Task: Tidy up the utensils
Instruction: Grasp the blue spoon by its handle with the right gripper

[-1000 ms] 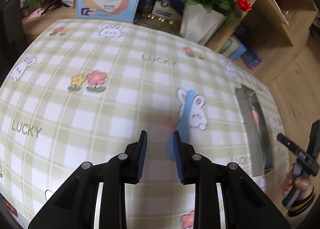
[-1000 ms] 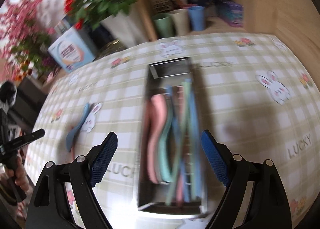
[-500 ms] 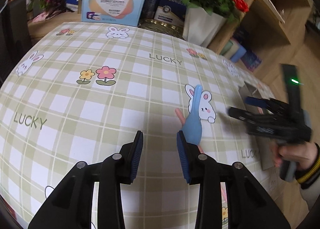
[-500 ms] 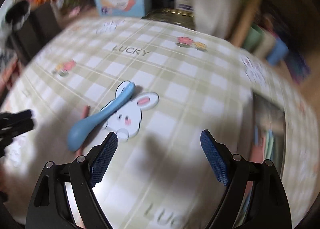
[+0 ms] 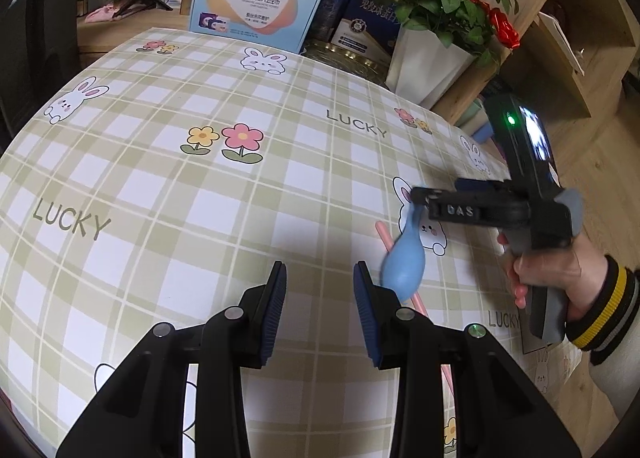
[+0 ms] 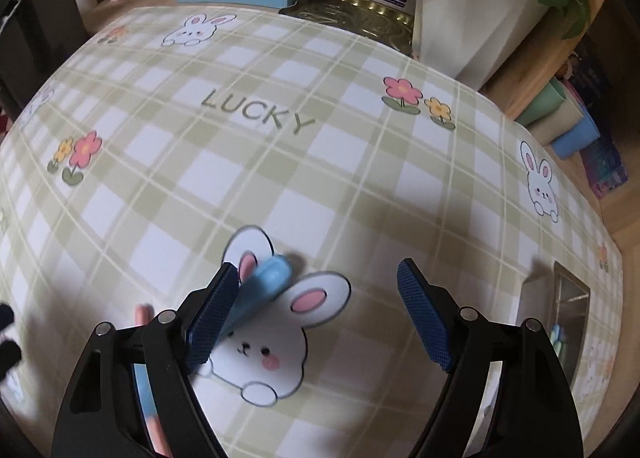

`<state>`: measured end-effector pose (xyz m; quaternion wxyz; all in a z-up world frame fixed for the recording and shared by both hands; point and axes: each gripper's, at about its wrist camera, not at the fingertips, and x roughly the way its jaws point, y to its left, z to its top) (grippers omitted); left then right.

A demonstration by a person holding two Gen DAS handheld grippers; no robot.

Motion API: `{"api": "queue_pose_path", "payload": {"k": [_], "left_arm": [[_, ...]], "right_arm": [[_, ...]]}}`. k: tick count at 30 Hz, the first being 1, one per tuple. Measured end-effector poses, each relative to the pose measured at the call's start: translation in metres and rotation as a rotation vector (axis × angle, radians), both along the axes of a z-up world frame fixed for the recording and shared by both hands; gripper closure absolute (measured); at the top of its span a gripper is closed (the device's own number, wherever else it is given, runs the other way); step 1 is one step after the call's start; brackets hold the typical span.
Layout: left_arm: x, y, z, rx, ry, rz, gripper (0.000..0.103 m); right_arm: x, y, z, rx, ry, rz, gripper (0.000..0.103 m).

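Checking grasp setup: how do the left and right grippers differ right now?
Opening: the left gripper stands narrow, the right gripper wide.
Contents: nothing lies between the left gripper's pads; the blue spoon handle lies just inside one right gripper finger, not pressed.
Place: the left hovers beside the spoon's bowl, the right over its handle.
Shared: black frames, blue pads, both open, angled down at the tablecloth.

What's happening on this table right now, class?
A person is tidying utensils with a hand-held gripper in each hand. The right gripper is open over the handle of a blue spoon lying on the checked tablecloth, not yet gripping it. A pink chopstick lies under the spoon. The left gripper hangs open beside the spoon's bowl, holding nothing. The metal utensil tray sits at the table's far right edge.
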<state>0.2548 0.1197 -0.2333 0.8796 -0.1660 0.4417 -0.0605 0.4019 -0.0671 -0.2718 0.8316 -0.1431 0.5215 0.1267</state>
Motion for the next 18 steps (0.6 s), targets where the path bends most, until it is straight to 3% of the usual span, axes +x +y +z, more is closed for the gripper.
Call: {"api": "queue_pose_path", "payload": {"k": [7, 11, 13, 15, 18], "left_arm": [[-0.001, -0.012, 0.000, 0.003, 0.004, -0.020, 0.069], [-0.002, -0.018, 0.000, 0.005, 0.009, -0.029, 0.069], [-0.002, -0.020, 0.000, 0.007, 0.010, -0.032, 0.069], [-0.002, -0.022, 0.001, 0.010, 0.010, -0.034, 0.069], [-0.002, -0.023, 0.001, 0.009, 0.010, -0.034, 0.069]], "right_arm": [[-0.014, -0.027, -0.002, -0.076, 0.021, -0.021, 0.025], [-0.025, -0.041, -0.001, -0.052, 0.016, -0.023, 0.025], [-0.029, -0.044, 0.007, 0.001, -0.009, -0.012, 0.033], [-0.034, -0.039, 0.013, 0.047, -0.024, 0.029, 0.052], [-0.041, -0.020, 0.017, 0.083, -0.030, 0.120, 0.072]]}}
